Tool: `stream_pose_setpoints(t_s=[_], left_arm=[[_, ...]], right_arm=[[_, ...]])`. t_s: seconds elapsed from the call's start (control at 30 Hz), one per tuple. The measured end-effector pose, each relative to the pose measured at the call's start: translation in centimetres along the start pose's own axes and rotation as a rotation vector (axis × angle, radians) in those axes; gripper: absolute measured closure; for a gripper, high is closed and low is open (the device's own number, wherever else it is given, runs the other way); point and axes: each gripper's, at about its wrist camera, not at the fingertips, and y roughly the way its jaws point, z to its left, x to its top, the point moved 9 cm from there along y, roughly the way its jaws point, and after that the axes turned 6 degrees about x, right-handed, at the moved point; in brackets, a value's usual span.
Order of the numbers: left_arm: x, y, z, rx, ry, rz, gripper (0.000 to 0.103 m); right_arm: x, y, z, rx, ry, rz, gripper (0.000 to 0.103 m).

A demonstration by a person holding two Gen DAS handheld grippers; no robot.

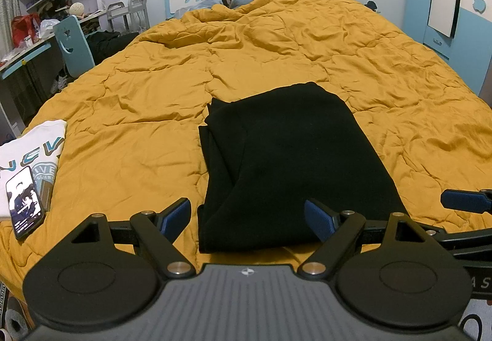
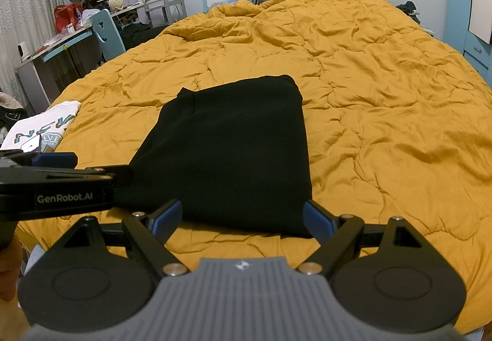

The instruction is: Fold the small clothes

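Left wrist view: left gripper point(image 1: 247, 219) low over near edge of bed, pointing fwd. One black garment point(image 1: 286, 162) folded flat on yellow quilt point(image 1: 138, 113); one white tee point(image 1: 29, 153), one phone point(image 1: 24, 202) on it. Jaws wide, empty, straddling garment's near edge.

Right wrist view: right gripper point(image 2: 243, 218) level, beside left one. Jaws wide, holding nothing; garment just ahead.

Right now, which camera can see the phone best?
The left wrist view. There the phone lies in full sight, screen lit, on the white T-shirt. In the right wrist view only a corner shows, behind the left gripper.
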Motion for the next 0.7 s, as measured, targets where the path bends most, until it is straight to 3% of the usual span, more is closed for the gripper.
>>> stream_pose_setpoints(t_s=[0.7], left_arm=[[-0.02,-0.07,0.05,0.003,0.015,-0.014,0.006]], right_arm=[[-0.47,0.05,-0.50,-0.004,0.002,0.006,0.021]])
